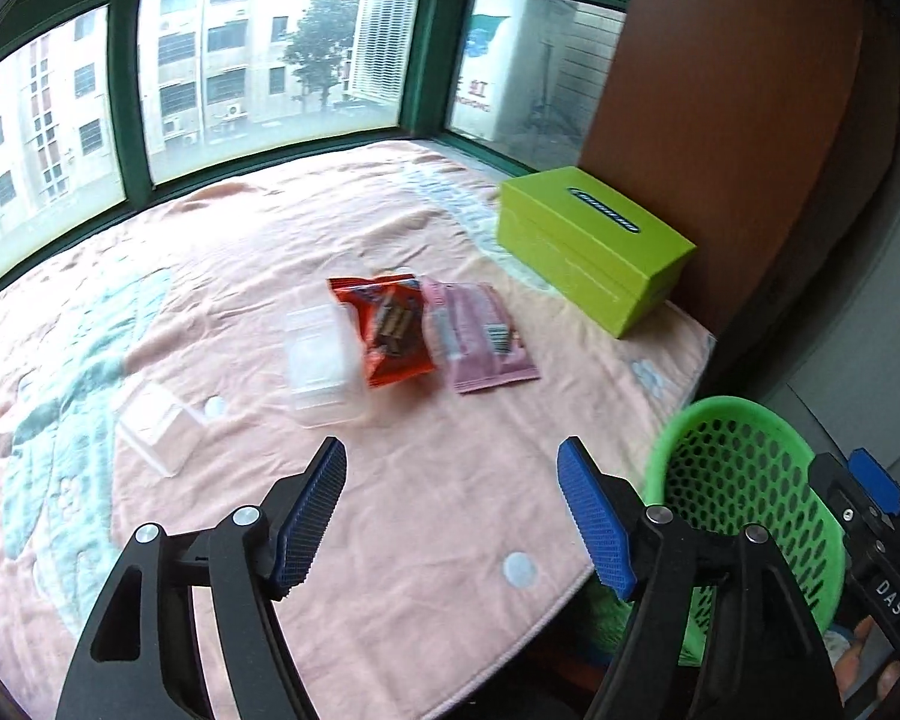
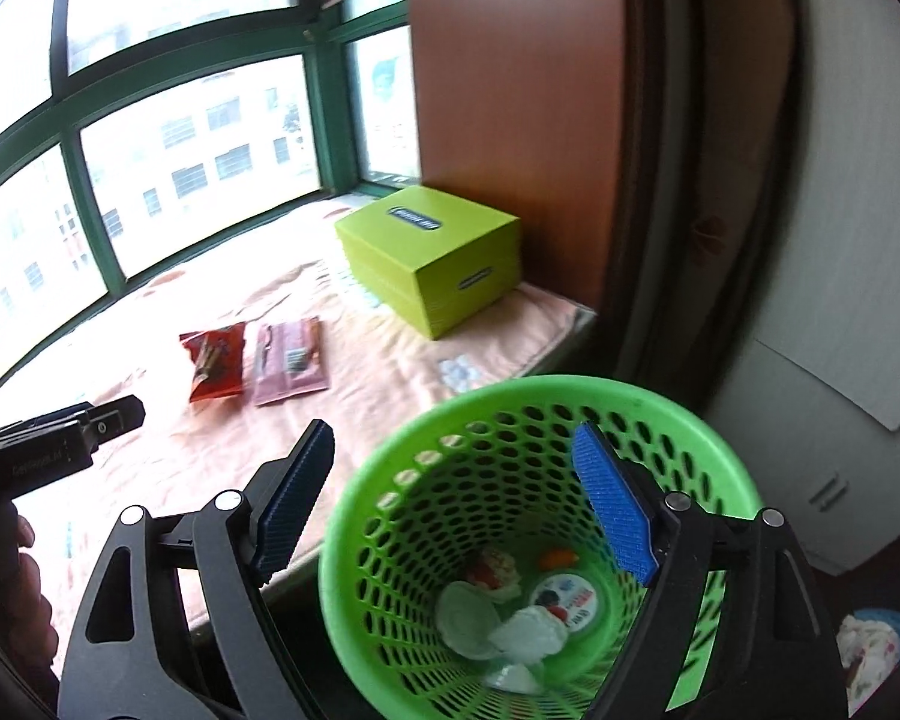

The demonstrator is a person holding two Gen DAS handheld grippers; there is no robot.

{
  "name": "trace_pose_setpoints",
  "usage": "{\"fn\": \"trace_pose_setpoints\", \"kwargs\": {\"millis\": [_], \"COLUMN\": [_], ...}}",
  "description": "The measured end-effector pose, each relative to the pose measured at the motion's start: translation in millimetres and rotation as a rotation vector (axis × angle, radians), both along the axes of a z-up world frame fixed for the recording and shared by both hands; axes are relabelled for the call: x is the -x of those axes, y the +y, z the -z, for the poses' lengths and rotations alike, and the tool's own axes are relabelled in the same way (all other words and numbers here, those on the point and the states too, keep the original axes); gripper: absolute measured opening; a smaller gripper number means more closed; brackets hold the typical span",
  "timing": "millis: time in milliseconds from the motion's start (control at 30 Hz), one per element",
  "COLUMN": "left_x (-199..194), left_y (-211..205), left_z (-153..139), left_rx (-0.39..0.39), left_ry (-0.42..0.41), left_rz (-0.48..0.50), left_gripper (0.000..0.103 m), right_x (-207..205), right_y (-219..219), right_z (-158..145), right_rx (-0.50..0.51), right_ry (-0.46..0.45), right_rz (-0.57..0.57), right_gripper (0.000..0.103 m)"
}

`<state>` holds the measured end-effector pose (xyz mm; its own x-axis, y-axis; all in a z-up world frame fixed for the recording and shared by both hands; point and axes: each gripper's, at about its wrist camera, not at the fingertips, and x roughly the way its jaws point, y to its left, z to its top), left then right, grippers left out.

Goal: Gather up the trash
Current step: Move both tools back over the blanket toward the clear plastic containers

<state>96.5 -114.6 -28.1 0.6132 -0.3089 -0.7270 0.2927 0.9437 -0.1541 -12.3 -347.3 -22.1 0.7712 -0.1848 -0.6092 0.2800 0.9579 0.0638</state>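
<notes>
**Trash wrappers ahead of spread tongs**

Left wrist view: orange wrapper (image 1: 390,330), pink wrapper (image 1: 486,336) and clear plastic tub (image 1: 321,360) lie on the peach blanket (image 1: 450,510) at twelve o'clock from the left gripper (image 1: 453,516), jaws spread, empty.

Right wrist view: right gripper (image 2: 456,501) hangs spread and empty over the green basket (image 2: 714,438); wrappers at ten o'clock.

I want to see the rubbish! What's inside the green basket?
In the green basket: crumpled white wrappers, a round printed lid and a small orange scrap. Whatever lies beneath the wrappers is covered. The right gripper hangs open above, holding nothing.
</notes>
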Motion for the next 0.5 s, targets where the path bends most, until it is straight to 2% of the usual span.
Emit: {"fn": "trace_pose_setpoints", "kwargs": {"millis": [233, 500], "left_x": [-35.8, -84.6], "left_y": [62.2, 125.1], "left_z": [16.8, 40.6], "left_rx": [-0.070, -0.092], "left_ry": [0.016, 0.128], "left_rz": [-0.171, -0.394], "left_gripper": [0.077, 0.077], "right_x": [-27.6, -53.5], "right_y": [34.2, 65.9], "right_z": [4.3, 10.0], "right_rx": [0.001, 0.006], "right_ry": [0.016, 0.032], "right_rz": [-0.085, -0.166], "right_gripper": [0.081, 0.081]}}
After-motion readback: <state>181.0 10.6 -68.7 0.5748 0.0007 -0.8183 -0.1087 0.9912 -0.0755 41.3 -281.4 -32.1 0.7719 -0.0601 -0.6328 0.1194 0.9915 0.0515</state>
